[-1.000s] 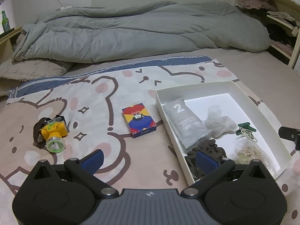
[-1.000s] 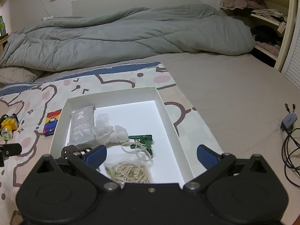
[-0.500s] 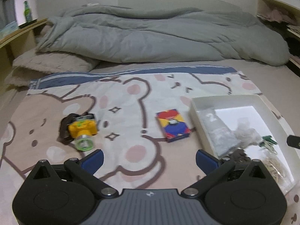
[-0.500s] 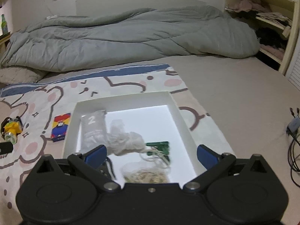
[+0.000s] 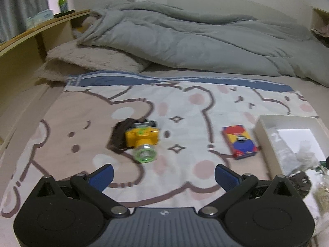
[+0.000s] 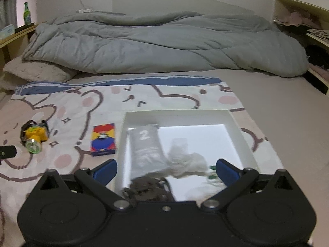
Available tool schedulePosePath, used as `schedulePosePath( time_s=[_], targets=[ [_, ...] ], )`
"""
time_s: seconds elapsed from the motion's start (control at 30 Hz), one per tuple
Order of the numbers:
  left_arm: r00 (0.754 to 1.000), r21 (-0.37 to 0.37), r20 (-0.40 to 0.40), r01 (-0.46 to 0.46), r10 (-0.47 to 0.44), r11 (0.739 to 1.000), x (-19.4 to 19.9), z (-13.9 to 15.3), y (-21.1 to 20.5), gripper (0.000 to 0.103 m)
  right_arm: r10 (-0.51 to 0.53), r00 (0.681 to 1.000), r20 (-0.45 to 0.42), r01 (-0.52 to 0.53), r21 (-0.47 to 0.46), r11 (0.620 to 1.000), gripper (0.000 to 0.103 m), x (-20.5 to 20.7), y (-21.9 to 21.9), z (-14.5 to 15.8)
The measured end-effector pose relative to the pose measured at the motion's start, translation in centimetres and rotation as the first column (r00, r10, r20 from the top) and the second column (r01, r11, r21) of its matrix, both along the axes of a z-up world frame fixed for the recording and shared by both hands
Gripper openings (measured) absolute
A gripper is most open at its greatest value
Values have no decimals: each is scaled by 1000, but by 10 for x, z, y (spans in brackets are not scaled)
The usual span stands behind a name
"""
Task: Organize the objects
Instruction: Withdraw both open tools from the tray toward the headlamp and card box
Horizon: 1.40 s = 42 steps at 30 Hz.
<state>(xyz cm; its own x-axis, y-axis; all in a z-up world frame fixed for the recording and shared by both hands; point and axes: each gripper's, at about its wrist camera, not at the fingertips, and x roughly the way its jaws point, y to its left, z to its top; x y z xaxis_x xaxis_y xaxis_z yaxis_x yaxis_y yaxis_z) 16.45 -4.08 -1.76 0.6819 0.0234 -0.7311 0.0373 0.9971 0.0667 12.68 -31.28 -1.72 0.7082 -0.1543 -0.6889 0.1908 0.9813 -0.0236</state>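
Note:
A yellow headlamp point(image 5: 143, 142) point(image 6: 35, 136) with a green lens and dark strap lies on the bear-print blanket, ahead of my open left gripper point(image 5: 163, 175). A red, yellow and blue card box point(image 5: 239, 144) point(image 6: 103, 139) lies to its right, beside the white box point(image 5: 265, 142) point(image 6: 121, 142). Inside the white box are a grey pouch marked 2 point(image 6: 147, 149), crumpled white plastic point(image 6: 185, 160), a dark clump point(image 6: 148, 189) and a green clip point(image 6: 212, 171). My right gripper point(image 6: 165, 170) hangs open over the box's near end, holding nothing.
A grey duvet point(image 5: 195, 41) and a beige pillow point(image 5: 92, 58) lie across the far side. A wooden shelf point(image 5: 30, 39) with a green bottle point(image 5: 62, 1) runs along the left. Open shelves with clothes point(image 6: 304, 20) stand at the right. The left gripper's tip point(image 6: 7, 151) shows at the left edge.
My left gripper has swung left from the white box to face the headlamp. My right gripper view has shifted left too, bringing the card box and headlamp more into view.

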Motion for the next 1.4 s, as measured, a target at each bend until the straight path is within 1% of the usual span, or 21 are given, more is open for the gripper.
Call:
schedulePosePath(
  time_s=[0.2,0.47,0.63,0.77,0.83,0.9,0.97,1.0,1.03,1.07,1.1,1.17,1.2,1.23,1.27,1.3,1.33,1.4],
  targets=[
    [998,-4,-3,-67,67,998,3,1,32,103,34,999,5,-34,1,999,103,10,29,2],
    [993,-23,2,-114,114,993,5,3,57,103,74,997,7,-74,0,997,103,24,65,3],
    [991,-25,6,-131,131,991,9,2,65,103,81,997,14,-81,15,997,103,34,79,3],
    [991,-31,11,-132,132,991,14,2,68,103,79,997,23,-79,0,997,103,43,87,2],
    [991,-43,17,-129,130,991,17,3,68,102,75,997,35,-75,-3,997,103,47,89,0],
    [991,-69,10,-129,130,989,21,2,68,101,69,997,47,-69,6,998,103,52,89,-1],
    [991,-90,0,-131,132,987,25,0,68,93,62,997,52,-63,24,998,103,57,88,-4],
    [992,-99,-15,-129,128,987,28,-2,67,91,60,997,49,-61,30,998,103,60,89,-5],
    [992,-108,-28,-124,122,986,31,-3,66,87,56,997,48,-58,32,998,103,63,89,-7],
    [992,-117,-38,-121,117,986,33,-5,65,83,54,997,47,-55,32,998,103,65,89,-8],
    [992,-126,-47,-121,116,985,35,-6,64,82,54,997,47,-56,29,998,103,68,90,-9],
    [991,-146,-57,-132,124,981,39,-10,63,76,60,997,41,-61,8,998,103,73,93,-12],
    [989,-158,-64,-142,133,977,41,-12,63,74,64,997,35,-64,-5,998,101,75,95,-13],
    [988,-164,-72,-147,137,975,43,-15,62,68,68,997,33,-67,-15,998,97,78,96,-15],
    [987,-167,-81,-150,138,975,45,-17,62,62,78,996,33,-78,-11,997,88,80,97,-17],
    [987,-168,-84,-149,136,975,47,-19,62,61,95,995,23,-95,7,995,79,83,96,-19],
    [987,-168,-83,-150,138,974,48,-21,62,60,109,994,8,-109,29,994,76,87,95,-21],
    [986,-164,-81,-157,145,974,54,-24,61,59,114,993,-6,-114,62,992,63,93,94,-24]
  ],
)
